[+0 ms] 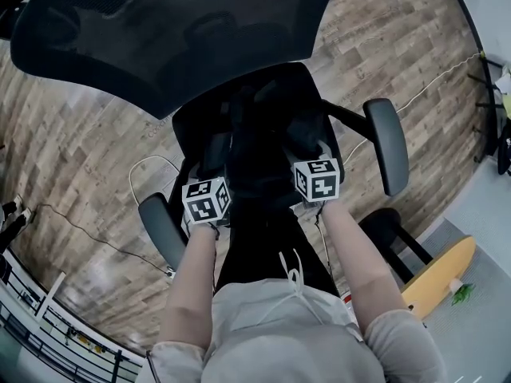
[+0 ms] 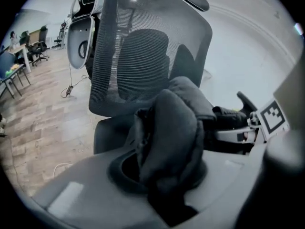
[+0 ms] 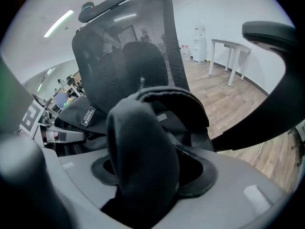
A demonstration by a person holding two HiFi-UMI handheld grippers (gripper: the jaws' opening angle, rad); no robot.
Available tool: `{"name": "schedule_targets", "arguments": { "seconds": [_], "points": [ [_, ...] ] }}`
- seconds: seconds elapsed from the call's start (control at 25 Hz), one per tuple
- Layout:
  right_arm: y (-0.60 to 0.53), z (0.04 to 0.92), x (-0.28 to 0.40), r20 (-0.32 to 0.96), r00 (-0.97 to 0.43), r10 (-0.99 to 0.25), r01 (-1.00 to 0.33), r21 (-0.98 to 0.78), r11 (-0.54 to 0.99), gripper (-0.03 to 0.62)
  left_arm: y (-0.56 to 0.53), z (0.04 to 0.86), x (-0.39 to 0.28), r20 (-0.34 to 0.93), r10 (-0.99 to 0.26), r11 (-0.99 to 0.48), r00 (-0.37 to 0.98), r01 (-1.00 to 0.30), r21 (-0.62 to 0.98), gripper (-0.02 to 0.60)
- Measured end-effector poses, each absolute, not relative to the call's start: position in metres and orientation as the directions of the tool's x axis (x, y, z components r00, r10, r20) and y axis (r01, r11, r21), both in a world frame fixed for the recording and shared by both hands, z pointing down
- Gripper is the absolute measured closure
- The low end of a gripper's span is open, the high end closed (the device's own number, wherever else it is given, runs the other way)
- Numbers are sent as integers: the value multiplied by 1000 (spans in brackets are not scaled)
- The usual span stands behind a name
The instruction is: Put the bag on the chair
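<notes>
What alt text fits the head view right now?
Seen from above, the left gripper and right gripper meet a black bag over the seat of a black mesh-backed office chair, armrests either side, on a wood floor.

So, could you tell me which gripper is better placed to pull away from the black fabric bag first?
Probably the right gripper: its jaws stand apart round the black fabric bag, while the left gripper clamps it.

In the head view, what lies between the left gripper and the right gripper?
The black bag lies there, over the chair, with the left gripper and the right gripper at its two sides. The head view shows this.
</notes>
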State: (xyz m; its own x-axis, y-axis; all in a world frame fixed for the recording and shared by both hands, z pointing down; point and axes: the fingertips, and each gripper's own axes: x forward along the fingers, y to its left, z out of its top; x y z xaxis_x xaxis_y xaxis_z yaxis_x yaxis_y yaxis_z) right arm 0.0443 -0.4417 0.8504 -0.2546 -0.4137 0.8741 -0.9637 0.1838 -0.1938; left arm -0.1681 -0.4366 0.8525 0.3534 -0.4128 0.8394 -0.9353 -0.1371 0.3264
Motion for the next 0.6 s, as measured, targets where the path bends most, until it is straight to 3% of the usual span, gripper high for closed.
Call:
{"name": "schedule_targets", "arguments": {
  "seconds": [0.08,0.16,0.2,0.36,0.6],
  "points": [
    [-440,849,45,870,-249,-427,-965,-184,187,252,-435,851,-166,839,-415,-130,353,-935,329,448],
    [-437,847,45,868,-240,-434,-967,-173,189,191,-433,849,-164,833,-418,-117,363,-931,346,257],
    [-436,846,45,868,-233,-439,-968,-165,187,164,-432,847,-163,831,-421,-111,364,-930,351,216],
    [-430,832,49,856,-212,-471,-974,-148,170,123,-425,833,-165,819,-463,-73,339,-935,346,161],
    [-421,796,55,831,-207,-516,-974,-127,187,137,-404,804,-171,812,-514,-45,276,-954,296,166]
  ]
}}
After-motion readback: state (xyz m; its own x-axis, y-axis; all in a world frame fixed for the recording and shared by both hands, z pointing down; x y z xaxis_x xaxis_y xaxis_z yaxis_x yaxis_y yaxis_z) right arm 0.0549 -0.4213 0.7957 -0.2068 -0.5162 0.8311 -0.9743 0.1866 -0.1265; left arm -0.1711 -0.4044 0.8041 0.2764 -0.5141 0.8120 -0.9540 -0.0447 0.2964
